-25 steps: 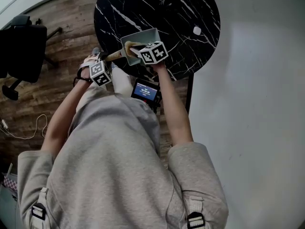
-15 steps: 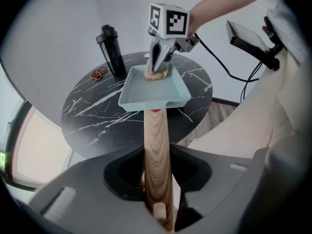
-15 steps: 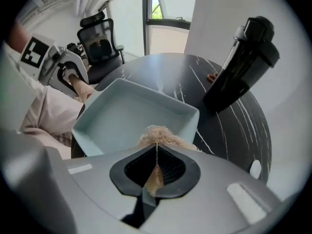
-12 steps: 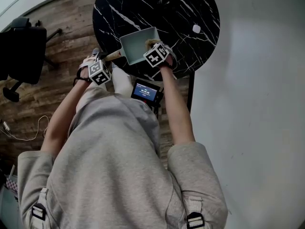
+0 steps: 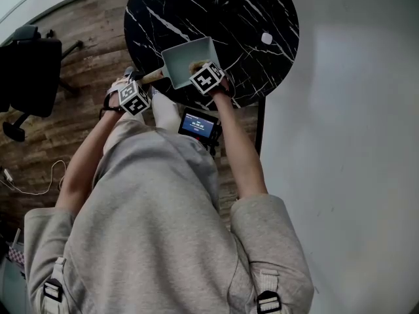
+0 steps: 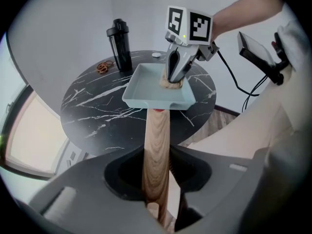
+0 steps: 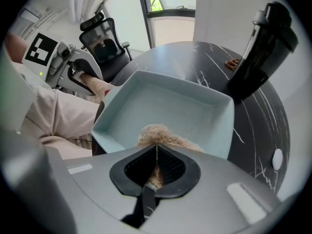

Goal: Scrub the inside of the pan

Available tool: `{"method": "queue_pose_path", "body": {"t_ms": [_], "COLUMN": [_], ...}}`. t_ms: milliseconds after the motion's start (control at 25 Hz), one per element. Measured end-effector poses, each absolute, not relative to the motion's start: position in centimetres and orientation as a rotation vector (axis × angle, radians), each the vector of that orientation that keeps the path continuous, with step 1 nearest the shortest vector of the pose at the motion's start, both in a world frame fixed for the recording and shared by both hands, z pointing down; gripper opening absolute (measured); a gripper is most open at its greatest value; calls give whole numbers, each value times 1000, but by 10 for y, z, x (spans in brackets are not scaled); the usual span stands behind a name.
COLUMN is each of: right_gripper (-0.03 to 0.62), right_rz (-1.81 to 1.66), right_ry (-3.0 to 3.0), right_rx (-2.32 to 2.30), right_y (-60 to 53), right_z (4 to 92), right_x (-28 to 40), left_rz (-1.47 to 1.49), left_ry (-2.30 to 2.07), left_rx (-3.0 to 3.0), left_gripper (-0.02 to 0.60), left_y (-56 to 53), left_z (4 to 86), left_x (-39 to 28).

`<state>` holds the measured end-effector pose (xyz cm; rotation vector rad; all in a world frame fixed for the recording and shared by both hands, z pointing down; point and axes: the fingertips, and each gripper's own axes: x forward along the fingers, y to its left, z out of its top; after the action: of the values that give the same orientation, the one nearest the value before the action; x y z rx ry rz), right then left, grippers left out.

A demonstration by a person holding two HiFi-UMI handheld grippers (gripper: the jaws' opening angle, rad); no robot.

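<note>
Your right hand-held gripper (image 7: pixel 156 147), clenched on the tan fibrous scrub pad (image 7: pixel 165 134), sits just inside the near wall of the pale blue square pan (image 7: pixel 170 104), so its floor lies ahead, and your left hand-held gripper (image 6: pixel 156 189) grasps the wooden handle (image 6: pixel 156 145) off to the left.

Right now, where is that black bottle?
In the left gripper view the bottle stands upright near the table's far edge, left of and beyond the pan, beside a small brown thing.
</note>
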<state>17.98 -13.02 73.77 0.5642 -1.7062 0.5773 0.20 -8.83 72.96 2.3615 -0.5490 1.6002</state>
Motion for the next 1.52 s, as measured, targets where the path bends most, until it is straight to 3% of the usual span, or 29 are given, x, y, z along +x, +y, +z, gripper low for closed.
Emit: {"method": "queue_pose_path", "body": {"t_ms": [360,640,960,1080,1200,1520], "right_gripper": [23,21,23,23,23,25], "right_rz": [747,802,1281,908,529,316], "right_ry": [-1775,-1769,-2175,-2123,-1839,-1594], "right_rx": [317,258,368,671,652,513], "right_y": [-101,-97,-116,-146,-138,-141], "right_z": [743,743,678,674,695,738], "right_x": [114,106,93,149,201,215], "left_rz": [1604,1613,1654,1659,1674,1745], "left_ry": [-548,-544,-525,-525,-512,-486], "left_rx": [2349,2337,2326,2329,2316,2355], "left_gripper": [130,129,126,126,126,121], "left_y": [-90,-88,-87,-87,-86,-87], "left_z": [728,729,733,733,734,734], "left_x": [3,3,1,2,0,-1]}}
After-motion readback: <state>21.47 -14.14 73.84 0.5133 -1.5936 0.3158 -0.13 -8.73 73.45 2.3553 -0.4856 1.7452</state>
